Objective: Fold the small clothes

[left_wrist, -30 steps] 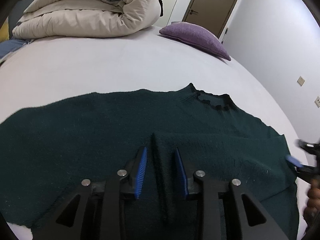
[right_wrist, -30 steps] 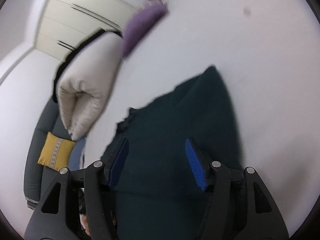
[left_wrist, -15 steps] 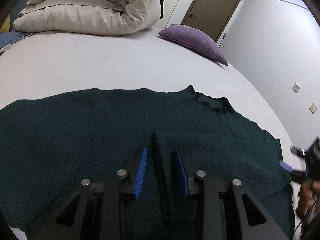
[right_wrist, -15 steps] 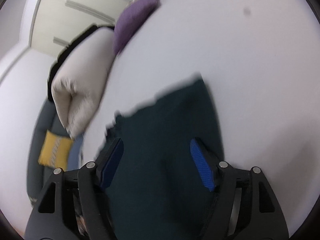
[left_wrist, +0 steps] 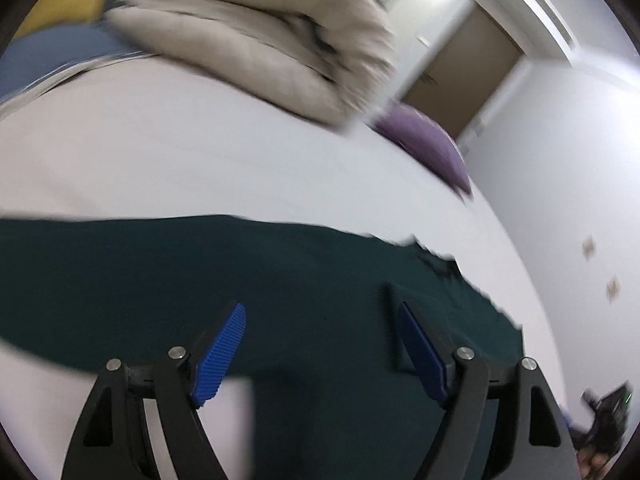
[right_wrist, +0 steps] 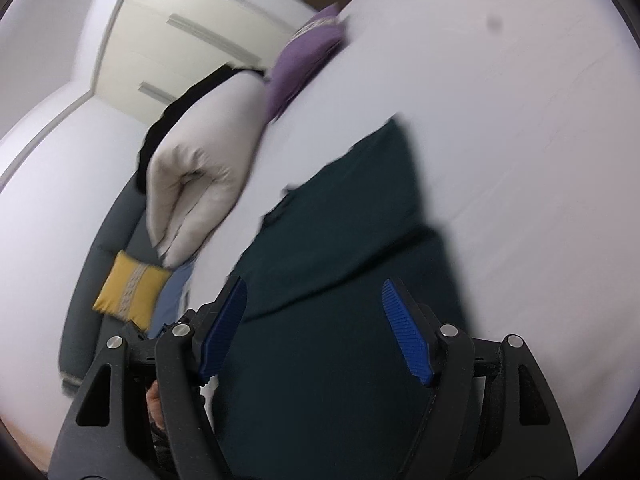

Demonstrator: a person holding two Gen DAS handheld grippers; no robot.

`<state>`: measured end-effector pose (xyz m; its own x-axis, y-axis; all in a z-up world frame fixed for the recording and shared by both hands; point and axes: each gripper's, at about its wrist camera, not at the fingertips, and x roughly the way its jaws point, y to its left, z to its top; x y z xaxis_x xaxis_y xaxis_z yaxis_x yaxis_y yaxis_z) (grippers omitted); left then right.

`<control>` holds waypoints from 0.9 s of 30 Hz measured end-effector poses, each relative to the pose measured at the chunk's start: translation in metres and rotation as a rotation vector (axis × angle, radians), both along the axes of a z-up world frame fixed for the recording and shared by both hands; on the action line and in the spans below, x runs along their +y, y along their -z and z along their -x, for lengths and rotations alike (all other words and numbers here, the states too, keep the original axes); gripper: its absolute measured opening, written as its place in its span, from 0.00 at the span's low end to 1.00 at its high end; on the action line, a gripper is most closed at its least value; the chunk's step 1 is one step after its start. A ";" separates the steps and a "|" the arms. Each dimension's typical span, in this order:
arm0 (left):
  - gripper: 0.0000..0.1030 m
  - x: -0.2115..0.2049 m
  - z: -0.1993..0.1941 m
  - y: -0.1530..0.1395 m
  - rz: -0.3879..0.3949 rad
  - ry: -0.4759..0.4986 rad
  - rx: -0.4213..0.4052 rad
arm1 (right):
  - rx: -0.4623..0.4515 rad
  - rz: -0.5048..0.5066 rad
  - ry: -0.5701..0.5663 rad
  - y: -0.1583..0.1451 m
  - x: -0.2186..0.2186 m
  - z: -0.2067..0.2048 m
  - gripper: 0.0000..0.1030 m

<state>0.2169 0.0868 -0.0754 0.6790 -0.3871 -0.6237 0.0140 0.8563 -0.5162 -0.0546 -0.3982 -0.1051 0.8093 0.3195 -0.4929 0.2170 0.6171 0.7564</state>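
dark green sweater (left_wrist: 304,280) lying spread on the white bed (left_wrist: 200,152), its lower part folded over. my left gripper (left_wrist: 320,340) is hovering over its middle, jaws gaping wide, holding nothing. my right gripper (right_wrist: 316,320) is hanging over the folded part, jaws likewise spread. beige duvet (left_wrist: 272,48) and purple pillow (left_wrist: 428,144) sitting along the bed's far edge.

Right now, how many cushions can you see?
2. A purple cushion lies at the bed's far end beside the folded beige duvet; a yellow cushion sits on the grey sofa. Others may be hidden.
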 end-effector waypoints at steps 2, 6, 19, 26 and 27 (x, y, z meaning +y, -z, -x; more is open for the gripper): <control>0.78 0.053 0.023 0.005 0.114 -0.116 0.029 | -0.006 -0.013 -0.063 -0.002 0.026 -0.002 0.68; 0.78 0.152 0.073 0.028 0.369 -0.374 0.074 | 0.000 -0.059 -0.185 -0.001 0.091 -0.016 0.68; 0.62 0.260 0.064 0.100 0.725 -0.675 0.146 | -0.001 -0.076 -0.296 -0.018 0.200 -0.018 0.68; 0.09 0.256 0.043 0.081 0.504 -0.630 0.173 | 0.003 -0.084 -0.263 -0.012 0.190 -0.021 0.68; 0.09 0.245 0.039 0.067 0.441 -0.596 0.147 | 0.011 -0.088 -0.254 -0.009 0.189 -0.021 0.68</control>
